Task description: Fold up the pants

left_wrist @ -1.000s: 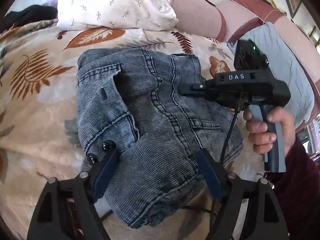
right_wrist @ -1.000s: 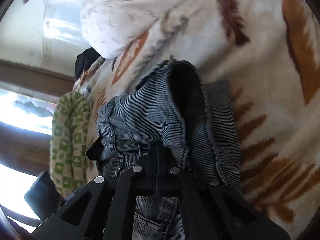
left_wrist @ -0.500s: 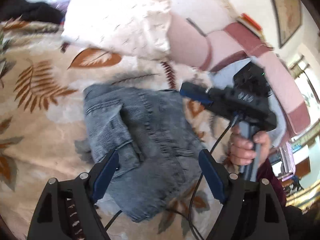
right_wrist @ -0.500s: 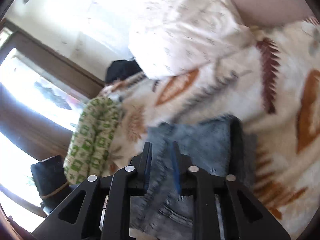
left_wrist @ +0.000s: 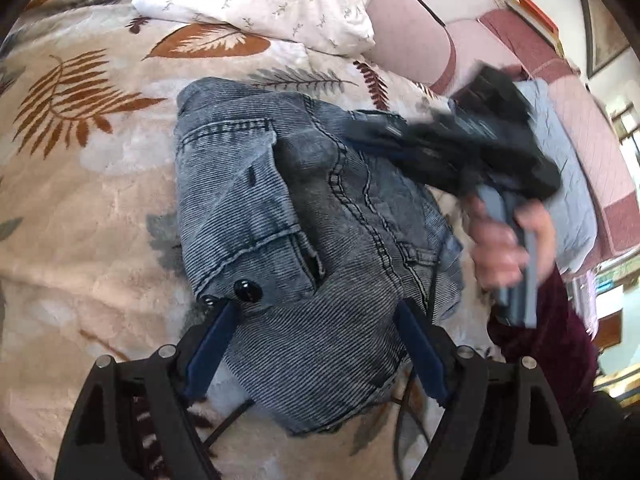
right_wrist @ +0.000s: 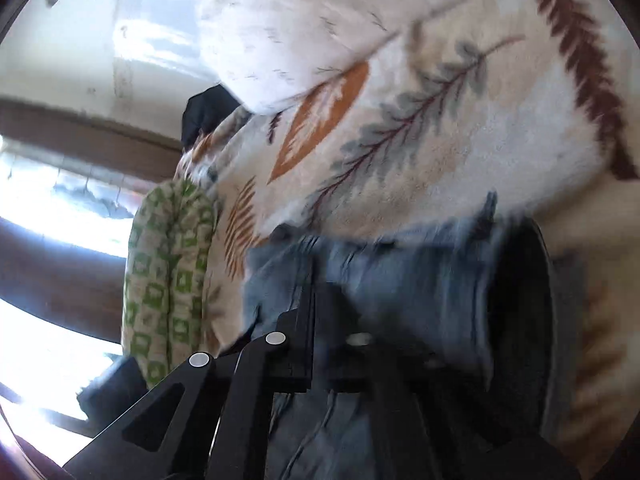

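The pants (left_wrist: 288, 216) are ribbed grey-blue denim cloth with glossy black buttons (left_wrist: 247, 290). The leaf-print blanket (left_wrist: 80, 184) looks soft and fuzzy. The left gripper (left_wrist: 316, 344) is matt black plastic with blue pads (left_wrist: 210, 354).

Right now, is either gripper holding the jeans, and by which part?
Left gripper: open, holds nothing. Right gripper: jaws closing at the jeans' far edge; blur hides any grip.

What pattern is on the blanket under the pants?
Cream blanket with rust and grey leaf prints; clearest in the left wrist view.
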The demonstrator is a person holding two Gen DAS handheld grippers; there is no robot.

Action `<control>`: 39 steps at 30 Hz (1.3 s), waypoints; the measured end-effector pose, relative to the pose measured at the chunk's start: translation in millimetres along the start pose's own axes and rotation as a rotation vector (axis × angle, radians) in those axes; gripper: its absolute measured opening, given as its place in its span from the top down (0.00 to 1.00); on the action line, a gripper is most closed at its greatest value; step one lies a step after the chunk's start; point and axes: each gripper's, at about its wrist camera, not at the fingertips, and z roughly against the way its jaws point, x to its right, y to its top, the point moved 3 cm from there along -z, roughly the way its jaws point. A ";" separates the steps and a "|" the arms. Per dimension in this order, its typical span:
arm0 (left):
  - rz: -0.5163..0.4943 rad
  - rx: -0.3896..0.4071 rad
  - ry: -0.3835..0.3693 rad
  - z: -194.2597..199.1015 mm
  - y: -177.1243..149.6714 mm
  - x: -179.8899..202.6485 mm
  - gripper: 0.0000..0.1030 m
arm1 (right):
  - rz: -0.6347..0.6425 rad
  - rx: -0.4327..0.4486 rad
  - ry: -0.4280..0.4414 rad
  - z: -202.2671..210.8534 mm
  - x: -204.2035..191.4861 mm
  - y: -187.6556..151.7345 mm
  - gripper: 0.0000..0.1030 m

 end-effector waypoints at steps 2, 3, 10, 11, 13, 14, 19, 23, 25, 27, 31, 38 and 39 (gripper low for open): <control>0.035 0.032 -0.026 17.7 1.9 -4.0 0.20 | 0.043 0.014 -0.004 25.0 -13.4 -18.5 0.81; 0.043 0.056 -0.030 26.5 2.4 -5.4 0.20 | 0.066 0.020 -0.004 34.5 -19.6 -27.8 0.80; -0.002 0.081 0.137 21.8 -2.2 -3.4 0.20 | 0.149 -0.039 -0.232 28.7 -22.0 -107.8 0.82; -0.022 0.065 0.166 13.7 -4.0 -1.4 0.19 | 0.168 -0.033 -0.262 23.5 -18.4 -113.9 0.84; -0.044 0.066 0.231 1.5 -8.7 1.5 0.16 | 0.226 0.013 -0.308 20.0 -19.4 -122.2 0.89; -0.038 0.080 0.240 3.5 -8.7 2.7 0.17 | 0.227 0.019 -0.335 23.3 -24.2 -123.2 0.89; -0.007 0.233 0.335 59.6 -23.8 21.3 0.21 | 0.262 0.129 -0.312 64.6 -53.9 -141.3 0.80; -0.002 0.434 0.483 122.4 -53.9 53.8 0.07 | 0.416 0.273 -0.402 107.8 -94.2 -177.9 0.79; 0.010 0.498 0.552 147.2 -66.7 69.3 0.03 | 0.450 0.312 -0.430 117.4 -111.1 -190.2 0.75; 0.006 0.541 0.602 165.2 -75.4 85.2 0.02 | 0.493 0.358 -0.449 129.2 -132.3 -204.2 0.71; -0.012 0.596 0.712 196.0 -97.7 111.4 0.00 | 0.555 0.476 -0.474 153.8 -167.6 -232.5 0.58; -0.047 0.648 0.769 224.1 -124.6 139.5 0.00 | 0.649 0.633 -0.519 182.0 -211.0 -265.9 0.29; -0.047 0.657 0.771 227.6 -127.1 141.3 0.00 | 0.654 0.645 -0.519 184.2 -214.1 -268.3 0.29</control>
